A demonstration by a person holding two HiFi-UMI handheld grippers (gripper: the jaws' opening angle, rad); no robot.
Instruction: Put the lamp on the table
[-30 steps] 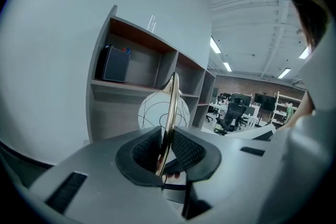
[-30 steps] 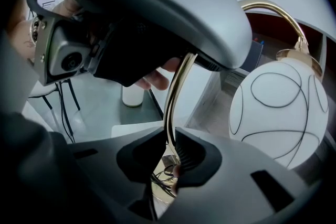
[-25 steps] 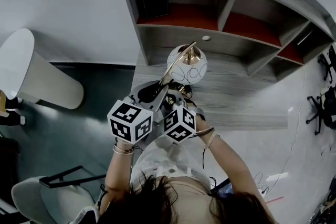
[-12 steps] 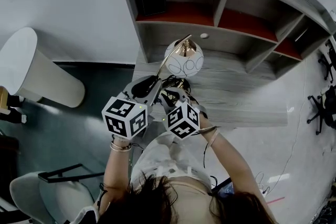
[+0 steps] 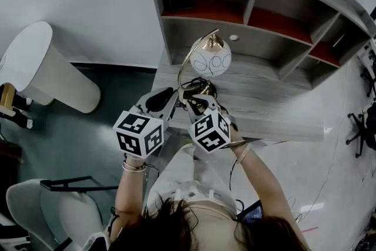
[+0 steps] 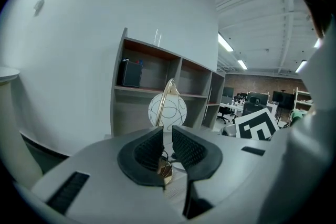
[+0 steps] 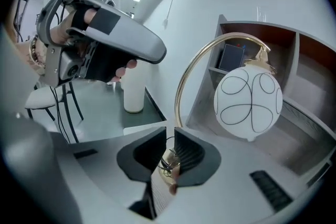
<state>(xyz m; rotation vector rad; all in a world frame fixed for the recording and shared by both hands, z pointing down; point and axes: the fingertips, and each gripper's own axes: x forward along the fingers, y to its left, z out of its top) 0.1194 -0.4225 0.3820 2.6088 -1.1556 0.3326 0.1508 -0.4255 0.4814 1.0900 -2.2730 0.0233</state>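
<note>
The left hand-held gripper and right hand-held gripper are clamping the lamp base, centre frame; uneven release is likely risking toppling.

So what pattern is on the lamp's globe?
White globe with thin dark looping lines; clearest in right gripper view.

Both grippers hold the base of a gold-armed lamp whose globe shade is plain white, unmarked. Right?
Not quite: the globe is white but carries thin dark looping lines, clear in the right gripper view. The rest stands: left gripper and right gripper hold the lamp base.
</note>
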